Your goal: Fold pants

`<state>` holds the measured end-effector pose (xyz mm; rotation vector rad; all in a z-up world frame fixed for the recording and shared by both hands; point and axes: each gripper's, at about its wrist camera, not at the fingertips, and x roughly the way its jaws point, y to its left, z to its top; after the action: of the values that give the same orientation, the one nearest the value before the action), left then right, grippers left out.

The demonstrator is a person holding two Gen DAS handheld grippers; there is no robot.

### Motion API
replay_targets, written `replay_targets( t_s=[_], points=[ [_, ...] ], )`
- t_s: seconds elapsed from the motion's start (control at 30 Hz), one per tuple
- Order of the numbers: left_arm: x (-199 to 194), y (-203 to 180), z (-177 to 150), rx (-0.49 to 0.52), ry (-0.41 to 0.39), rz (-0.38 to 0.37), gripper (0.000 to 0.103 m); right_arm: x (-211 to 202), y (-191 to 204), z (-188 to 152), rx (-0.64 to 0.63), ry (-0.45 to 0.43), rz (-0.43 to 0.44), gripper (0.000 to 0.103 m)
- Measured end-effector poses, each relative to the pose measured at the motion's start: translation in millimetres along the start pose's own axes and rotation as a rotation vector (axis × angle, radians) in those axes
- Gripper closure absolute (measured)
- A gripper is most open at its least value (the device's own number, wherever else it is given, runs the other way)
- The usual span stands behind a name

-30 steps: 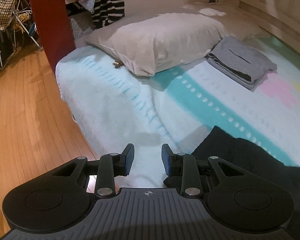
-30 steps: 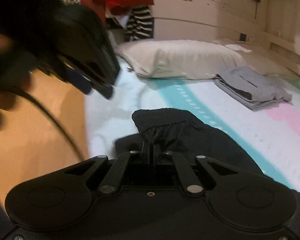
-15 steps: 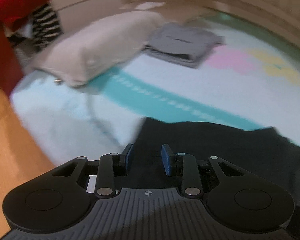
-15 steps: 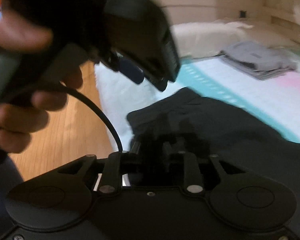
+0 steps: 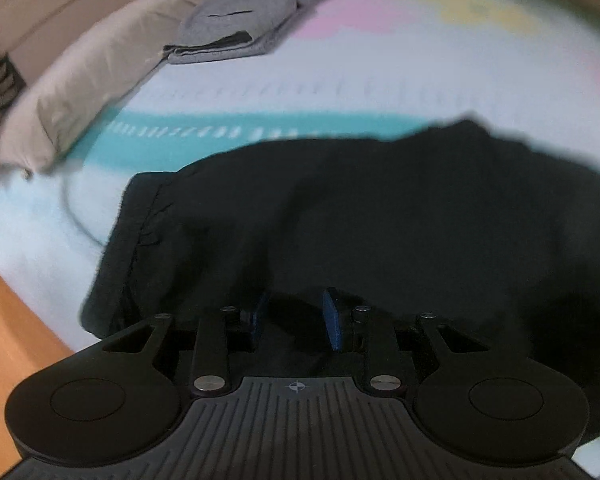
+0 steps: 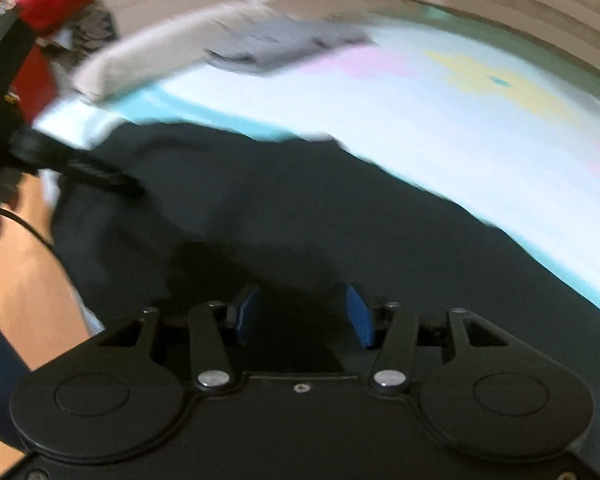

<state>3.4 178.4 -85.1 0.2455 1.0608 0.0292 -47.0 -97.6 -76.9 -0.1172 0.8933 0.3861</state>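
Legible text and markings: none.
No words, brand names or numbers can be read in either wrist view. The only sign is a small crosshair mark (image 5: 298, 387) printed on the ribbed body of the left gripper (image 5: 296, 314), centred just behind its two fingers; motion blur obscures any print elsewhere in both views.

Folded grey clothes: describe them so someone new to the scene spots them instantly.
Start at the bed with the pastel blanket, then go to the beige pillow at its head. Beside the pillow lies the folded grey stack, small, neat and pale, unlike the black pants spread wide nearer the claws.
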Motion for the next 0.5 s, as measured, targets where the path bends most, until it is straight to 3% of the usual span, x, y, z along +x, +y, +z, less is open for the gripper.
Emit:
replay_targets(
  t_s=[0.13, 0.2, 0.33, 0.5],
  points=[
    [10.5, 7.7, -6.8, 0.037, 0.007, 0.172, 0.073, -1.8, -33.0, -24.8, 0.031, 0.076, -0.106, 0.047],
    [14.2, 15.8, -5.5, -0.003, 0.025, 0.203, 0.073, -8.3, -51.5, -32.4, 0.074, 0.079, -0.142, 0.047],
    [3.9, 18.4, -2.0, -0.068, 0.028, 0.182, 0.074, -21.5, -86.0, -39.2, 0.182, 0.091, -0.200, 0.047],
    [-50.5, -2.1, 12.8, -0.117, -0.152, 0.083, 0.074, -54.4, -118.2, -43.6, 0.304, 0.043, -0.186, 0.043]
  ],
)
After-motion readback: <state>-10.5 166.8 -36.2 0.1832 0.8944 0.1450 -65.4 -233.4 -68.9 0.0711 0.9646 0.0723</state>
